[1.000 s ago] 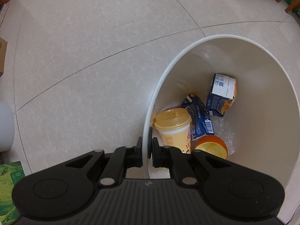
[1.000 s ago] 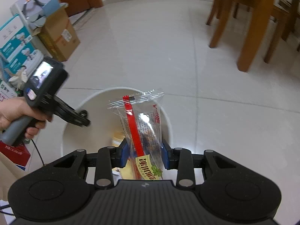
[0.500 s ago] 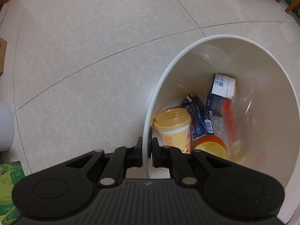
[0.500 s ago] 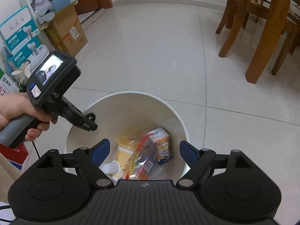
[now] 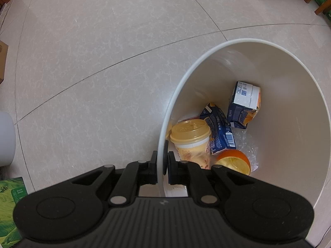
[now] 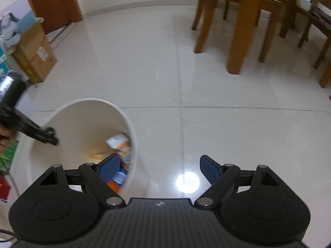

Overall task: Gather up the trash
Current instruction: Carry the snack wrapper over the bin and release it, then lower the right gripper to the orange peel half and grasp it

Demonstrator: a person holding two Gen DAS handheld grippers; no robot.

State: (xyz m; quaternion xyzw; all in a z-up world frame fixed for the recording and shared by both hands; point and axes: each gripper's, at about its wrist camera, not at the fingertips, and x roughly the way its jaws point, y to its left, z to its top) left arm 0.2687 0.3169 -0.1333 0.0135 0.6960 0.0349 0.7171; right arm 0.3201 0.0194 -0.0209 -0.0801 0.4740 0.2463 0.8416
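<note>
After pinching a clear, red-striped snack wrapper above the white trash bin (image 5: pixel 248 40) one second ago and opening half a second ago to drop it, now swung off to the right with nothing held: right gripper (image 6: pixel 159 165), blue pads (image 6: pixel 109 165) spread wide, mostly over bare floor tile (image 6: pixel 186 82), the left pad just overlapping the bin's near rim. Meaning for the task, as a judgement: one piece of trash delivered, right tongs free to fetch the next. Wrapper itself not clearly told apart now; right wrist view blurred by motion, and from the left wrist view only crumpled clear plastic (image 5: pixel 248 148) at the bottom, possibly part of it. Also lying in the bin: yellow-lidded paper cup (image 5: pixel 190 130) upright against the near wall, two dark blue drink cartons (image 5: pixel 220 132) leaning behind it, an orange half (image 5: pixel 232 162) beside the cup. Unchanged across all three moments: left gripper (image 5: pixel 162 163), black fingers pressed together on the bin's near rim, one inside the wall and one outside, steadying the bin. No further loose trash visible on the floor in either view; wooden chair legs (image 6: pixel 233 41) and cardboard boxes (image 6: pixel 35 57) well apart from the bin.
</note>
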